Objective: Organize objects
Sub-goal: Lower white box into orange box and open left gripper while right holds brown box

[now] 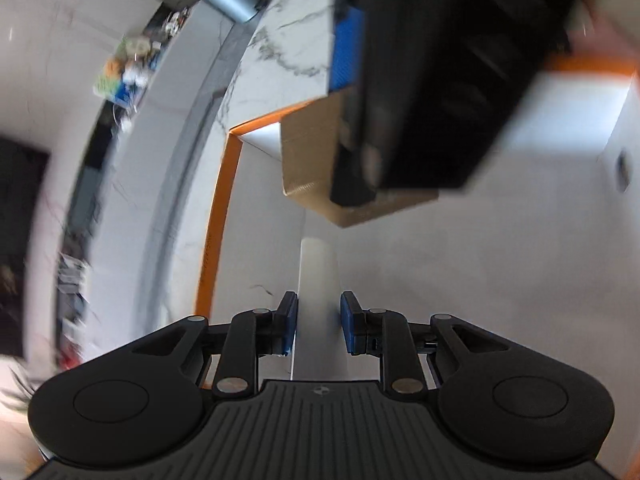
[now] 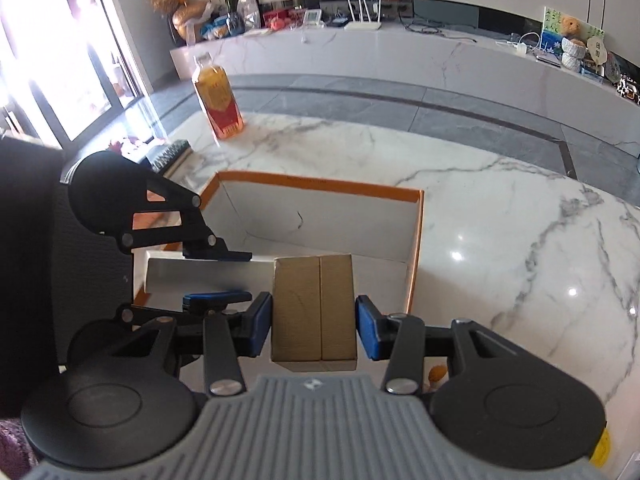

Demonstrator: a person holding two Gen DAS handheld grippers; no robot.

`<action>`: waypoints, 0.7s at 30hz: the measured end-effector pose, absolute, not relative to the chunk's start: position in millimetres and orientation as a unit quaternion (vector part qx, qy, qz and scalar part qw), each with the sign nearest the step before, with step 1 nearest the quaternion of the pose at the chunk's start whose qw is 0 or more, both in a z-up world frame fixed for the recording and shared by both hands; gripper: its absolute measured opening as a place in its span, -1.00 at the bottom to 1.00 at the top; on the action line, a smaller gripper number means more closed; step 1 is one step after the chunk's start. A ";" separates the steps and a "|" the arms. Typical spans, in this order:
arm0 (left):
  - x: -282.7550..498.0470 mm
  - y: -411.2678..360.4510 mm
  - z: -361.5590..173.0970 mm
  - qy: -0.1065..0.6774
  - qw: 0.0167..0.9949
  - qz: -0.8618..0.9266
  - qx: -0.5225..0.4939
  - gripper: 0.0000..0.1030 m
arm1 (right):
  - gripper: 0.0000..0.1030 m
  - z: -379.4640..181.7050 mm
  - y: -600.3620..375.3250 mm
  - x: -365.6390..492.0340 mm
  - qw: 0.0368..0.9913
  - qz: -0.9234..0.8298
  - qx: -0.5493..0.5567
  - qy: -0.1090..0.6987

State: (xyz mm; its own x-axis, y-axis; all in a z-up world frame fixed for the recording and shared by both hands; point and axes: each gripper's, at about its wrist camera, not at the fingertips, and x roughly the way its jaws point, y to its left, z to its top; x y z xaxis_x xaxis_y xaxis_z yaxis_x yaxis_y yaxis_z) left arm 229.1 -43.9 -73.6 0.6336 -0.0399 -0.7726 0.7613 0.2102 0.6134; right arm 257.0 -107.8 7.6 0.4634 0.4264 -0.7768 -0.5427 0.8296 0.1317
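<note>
Left wrist view: left gripper point(image 1: 319, 322) clamped on a white box point(image 1: 318, 280), held above the interior of the orange-rimmed carton point(image 1: 218, 216).
Ahead, same view: right gripper point(image 1: 400, 120), blurred, holding a brown cardboard box point(image 1: 308, 152).
Right wrist view: right gripper point(image 2: 314, 326), pads pressed on both sides of the brown cardboard box point(image 2: 314, 312), over the carton's point(image 2: 320, 184) near edge.
Left gripper point(image 2: 218, 276): to the left, gripping the white box point(image 2: 200, 276).
Marble table point(image 2: 500, 220): bears the carton; an orange bottle point(image 2: 218, 98) stands beyond, well apart.

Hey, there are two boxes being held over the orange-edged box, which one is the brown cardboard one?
The one in the right gripper: a brown cardboard box. The left gripper holds a white box instead.
</note>
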 end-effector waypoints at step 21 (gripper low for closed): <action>278.5 -28.7 -88.0 0.439 0.740 -0.250 0.444 0.15 | -0.08 -14.4 -97.5 265.2 0.840 0.273 -0.106 0.456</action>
State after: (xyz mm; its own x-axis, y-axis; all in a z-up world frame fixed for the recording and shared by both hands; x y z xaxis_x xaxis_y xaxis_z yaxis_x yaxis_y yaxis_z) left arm 278.5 -28.7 -88.0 0.4905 0.0207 -0.8712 0.7593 0.4804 0.4389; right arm 265.1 -97.5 -14.4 0.4346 0.3615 -0.8249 -0.5558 0.8283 0.0702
